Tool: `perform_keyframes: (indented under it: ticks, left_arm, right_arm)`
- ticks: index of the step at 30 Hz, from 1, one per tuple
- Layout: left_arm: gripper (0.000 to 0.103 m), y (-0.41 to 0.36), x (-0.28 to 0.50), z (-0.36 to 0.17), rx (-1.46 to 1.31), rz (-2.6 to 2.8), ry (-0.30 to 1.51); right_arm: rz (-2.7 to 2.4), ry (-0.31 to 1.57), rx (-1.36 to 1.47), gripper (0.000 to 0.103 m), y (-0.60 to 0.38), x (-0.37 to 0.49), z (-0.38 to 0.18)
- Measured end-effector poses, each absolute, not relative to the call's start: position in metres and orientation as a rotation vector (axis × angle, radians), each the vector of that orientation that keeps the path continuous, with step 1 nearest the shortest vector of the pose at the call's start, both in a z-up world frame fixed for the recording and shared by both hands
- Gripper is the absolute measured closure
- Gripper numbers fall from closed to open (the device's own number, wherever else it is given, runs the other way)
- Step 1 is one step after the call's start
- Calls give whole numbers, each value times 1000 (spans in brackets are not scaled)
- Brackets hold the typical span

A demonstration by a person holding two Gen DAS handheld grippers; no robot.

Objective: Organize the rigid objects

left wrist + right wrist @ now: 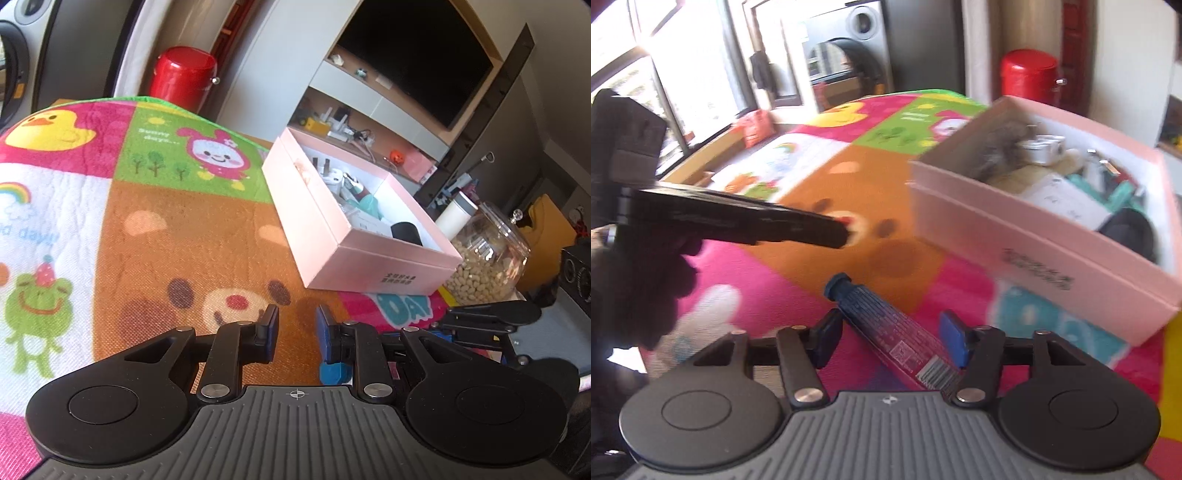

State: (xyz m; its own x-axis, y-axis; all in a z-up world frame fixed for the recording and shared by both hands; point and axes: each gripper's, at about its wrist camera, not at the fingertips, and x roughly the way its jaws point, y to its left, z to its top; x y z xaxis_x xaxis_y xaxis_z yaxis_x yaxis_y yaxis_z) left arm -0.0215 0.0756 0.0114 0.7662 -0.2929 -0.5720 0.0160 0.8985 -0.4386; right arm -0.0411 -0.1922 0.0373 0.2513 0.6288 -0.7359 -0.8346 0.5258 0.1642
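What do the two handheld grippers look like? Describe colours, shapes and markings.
Both the left gripper and right gripper have black linkage arms, round black side discs, silver rivets, blue finger pads and a ribbed grey body with a small crosshair mark.

Daylight fills both views, strong and warm. In the right wrist view it pours in through the windows (665, 74) at upper left, which are blown out to near white, and the dark hand (639, 280) beside them sinks into near-black silhouette. That view is smeared by motion blur: the pink box (1015, 236) and the print of the patterned mat (798, 177) lose their edges (the lettering on the box is unreadable). The left wrist view is sharper, its cartoon print crisp, with bright glints on the glass jar (491, 243) and the red canister (183, 77). Both fisheye pictures bow straight lines near the edges and darken at the corners.
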Motion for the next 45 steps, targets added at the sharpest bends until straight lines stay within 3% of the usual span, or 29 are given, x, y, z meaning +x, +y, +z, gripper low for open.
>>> perform_keyframes:
  ticks: [5,6,7,15,23,28,32,35,38,43,45]
  left_arm:
    - [79,80,-31,21,-420,-148,648]
    - [79,80,-33,24,-414,-145,642]
    - [79,80,-36,25,-407,-142,637]
    - [79,88,-42,23,-420,-133,639]
    - [79,67,-38,19,-391,-203,670]
    - [79,49,-37,17,-322,-248,703]
    - [79,32,-37,13,-229,-259,732]
    - [79,27,-37,11,-137,-196,739]
    - [79,33,-37,8,-79,-112,737]
    - [78,34,-32,8,-91,-93,737]
    - [73,26,-27,7,-67,-91,731]
  right_arm:
    - [1012,687,-460,52,-157,-65,34]
    - [1020,688,-481,56,-151,-66,32]
    - [1030,681,-478,67,-148,-68,31]
    - [928,605,-342,84,-173,-66,85]
    - [769,439,-18,84,-228,-12,185]
    - [633,489,-8,84,-216,34,179]
    - [559,649,11,83,-201,81,147]
    - [471,634,13,76,-203,97,131]
    - [415,597,6,62,-214,91,122]
    - [409,553,-19,45,-243,44,108]
    - [424,546,-12,41,-254,19,101]
